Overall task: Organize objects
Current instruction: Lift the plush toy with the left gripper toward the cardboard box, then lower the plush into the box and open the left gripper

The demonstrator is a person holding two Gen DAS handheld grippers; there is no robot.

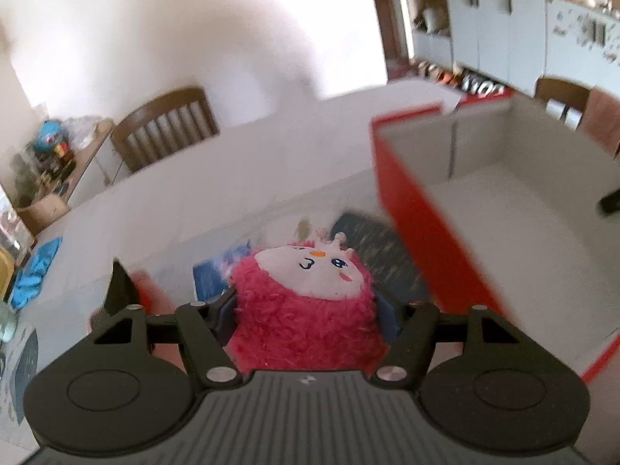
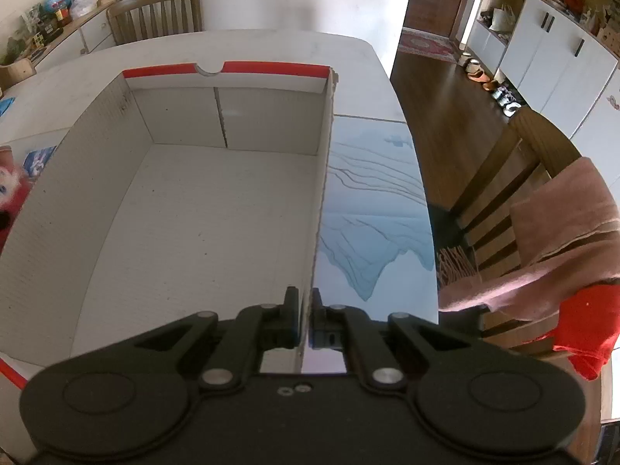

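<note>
White wall (image 1: 155, 38), wooden chair (image 2: 155, 11), white cabinets (image 2: 550, 62).

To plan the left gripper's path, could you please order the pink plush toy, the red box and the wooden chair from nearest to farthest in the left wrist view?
1. Pink plush toy: between the left gripper's fingers.
2. Red box: just right, its side wall close by.
3. Wooden chair: far left, beyond the table.

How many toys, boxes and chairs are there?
Toys: 1, the pink plush, gripped by the left gripper.
Boxes: 1, the red box, its wall pinched by the right gripper.
Chairs: 2, one behind the table, one at its side.
Total: 4
</note>
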